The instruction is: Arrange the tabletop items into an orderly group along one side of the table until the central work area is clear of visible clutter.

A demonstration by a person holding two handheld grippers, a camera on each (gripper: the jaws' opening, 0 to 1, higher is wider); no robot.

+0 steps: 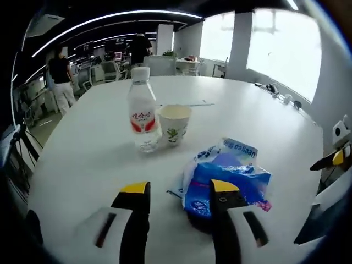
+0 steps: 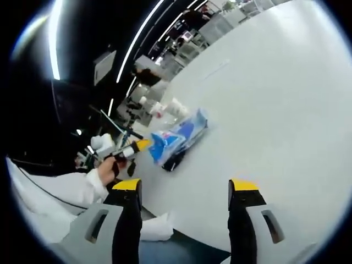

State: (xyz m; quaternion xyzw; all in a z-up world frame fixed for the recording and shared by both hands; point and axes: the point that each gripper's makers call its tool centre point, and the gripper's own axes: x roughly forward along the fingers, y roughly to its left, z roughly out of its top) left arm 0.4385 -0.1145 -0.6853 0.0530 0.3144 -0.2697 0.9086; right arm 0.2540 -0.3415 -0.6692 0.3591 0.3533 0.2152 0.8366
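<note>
An open-plan office. A large white table (image 1: 247, 126) stands in the foreground — behind it, rows of desks with monitors (image 1: 113, 58) and office chairs (image 1: 113, 70), where two people (image 1: 60, 77) stand. Long strip lights (image 1: 110, 19) curve across a dark ceiling, and tall windows (image 1: 283, 47) run down one side — bright with daylight between broad white pillars (image 1: 240, 38).

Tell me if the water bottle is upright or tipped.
Upright: the water bottle stands on the table, cap on top, beside the paper cup.

white table (image 1: 264, 126) | water bottle (image 1: 142, 110) | paper cup (image 1: 174, 124) | blue packet (image 1: 228, 179)
</note>
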